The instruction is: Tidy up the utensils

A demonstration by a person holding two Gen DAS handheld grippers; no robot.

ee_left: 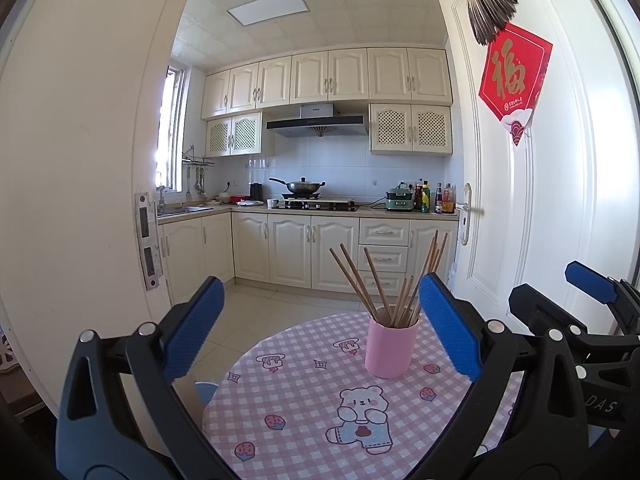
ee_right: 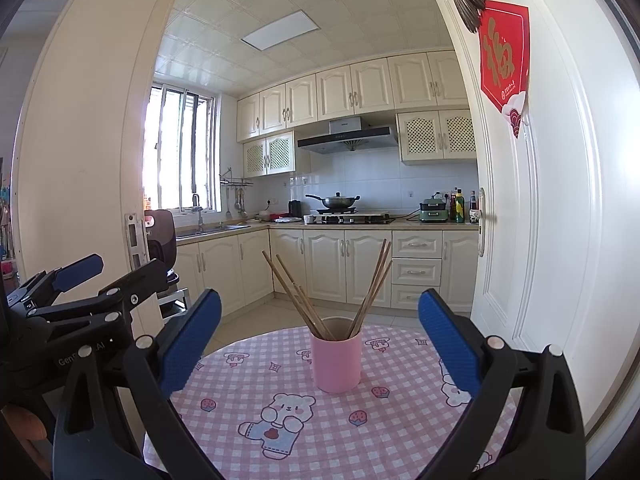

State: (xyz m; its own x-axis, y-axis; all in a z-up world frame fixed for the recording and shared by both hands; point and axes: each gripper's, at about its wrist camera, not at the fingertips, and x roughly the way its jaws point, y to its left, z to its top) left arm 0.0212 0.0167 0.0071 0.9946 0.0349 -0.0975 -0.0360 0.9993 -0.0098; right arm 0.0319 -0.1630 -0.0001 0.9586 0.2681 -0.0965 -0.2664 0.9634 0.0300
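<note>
A pink cup (ee_left: pixel 391 348) is being shown standing upright on the bench (ee_left: pixel 304 396), which is being covered by a pink checked cloth printed with a bear and strawberries. Wooden chopsticks (ee_left: pixel 394 288) are being held inside the cup, leaning outward in two fans, one to the left and one to the right. In the left wrist view the cup is being seen right of centre in the lower half of the frame, near the right-hand blue pad of the left gripper (ee_left: pixel 324 324); the left fingers (ee_left: pixel 196 328) are being held wide apart with nothing between them. In the right wrist view the cup is being seen near the middle of the lower frame, between the pads of the right gripper (ee_right: pixel 320 340); the right fingers (ee_right: pixel 448 340) are likewise being held wide apart and are gripping nothing. Neither gripper is touching the cup or the chopsticks. The right gripper is being seen at the right edge of the left wrist view, and the left gripper at the lower left of the right wrist view. A white door (ee_left: pixel 532 184) bearing a red paper decoration (ee_left: pixel 514 76) is being shown at the right of both frames.
</note>
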